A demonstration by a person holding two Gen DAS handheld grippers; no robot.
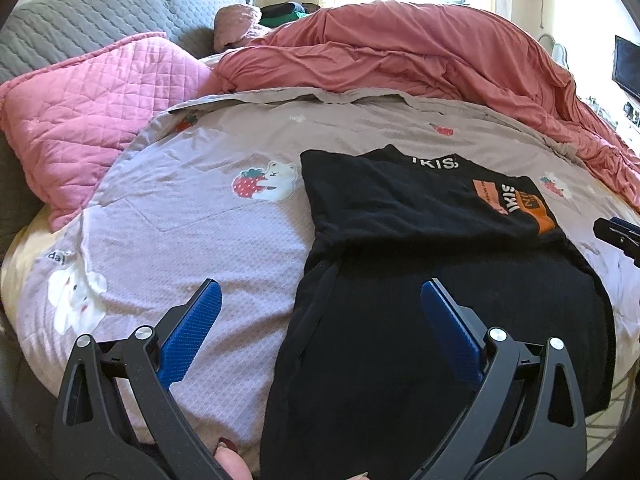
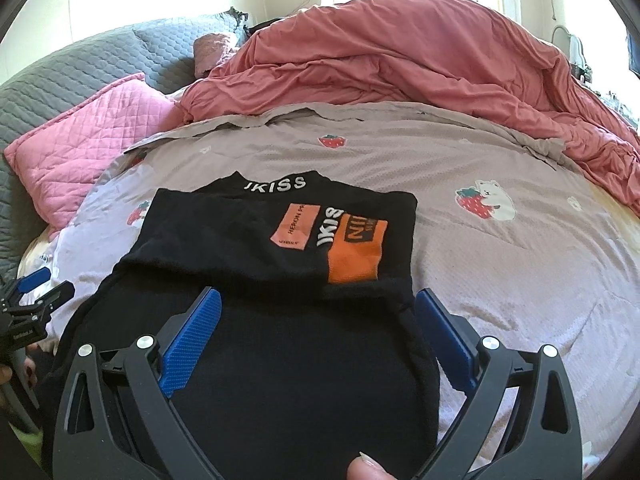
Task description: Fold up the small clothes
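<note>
Both hand-held grippers, left [image 1: 320, 300] and right [image 2: 316, 300], spread wide above folded black top [image 2: 280, 240]

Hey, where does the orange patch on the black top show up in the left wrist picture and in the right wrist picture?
Left wrist view: the orange patch sits right of centre, on the black top, near that view's right edge.
Right wrist view: the orange patch sits near centre, just above the open blue fingers.
Shared landmark: the white collar lettering on the top's far edge.
</note>
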